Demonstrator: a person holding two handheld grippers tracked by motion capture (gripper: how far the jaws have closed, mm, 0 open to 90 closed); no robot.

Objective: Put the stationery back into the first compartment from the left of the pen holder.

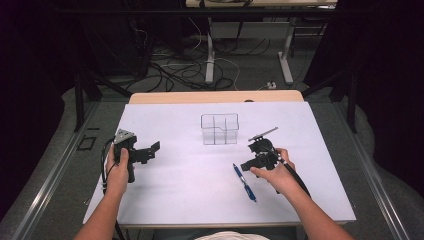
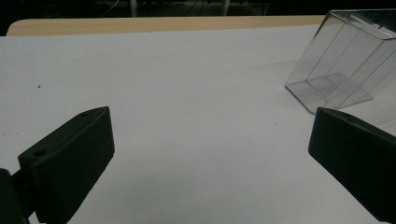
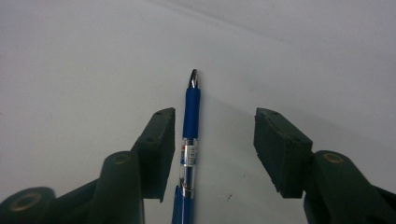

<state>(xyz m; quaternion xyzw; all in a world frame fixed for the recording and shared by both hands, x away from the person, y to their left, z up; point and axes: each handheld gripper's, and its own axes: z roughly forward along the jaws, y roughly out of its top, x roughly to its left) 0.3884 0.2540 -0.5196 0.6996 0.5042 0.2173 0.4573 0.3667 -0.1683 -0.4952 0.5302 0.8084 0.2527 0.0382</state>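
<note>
A blue pen (image 1: pixel 244 182) lies on the white table (image 1: pixel 175 200), right of the middle, with its tip pointing away from the person. My right gripper (image 1: pixel 246 165) is lowered over the pen's far end. In the right gripper view the pen (image 3: pixel 191 116) runs between the jaws of the right gripper (image 3: pixel 212 140), close beside the left pad (image 3: pixel 161 140) and well clear of the right pad (image 3: pixel 280 149), so it is not pinched. My left gripper (image 1: pixel 150 152) is held at the table's left with its jaws wide apart and nothing between them (image 2: pixel 210 154).
A clear plastic box with dividers (image 1: pixel 219 129) stands at the centre back of the table, and its corner shows at upper right in the left gripper view (image 2: pixel 345 60). A wooden strip (image 1: pixel 215 96) edges the far side. Cables and table legs (image 1: pixel 210 65) lie on the floor beyond.
</note>
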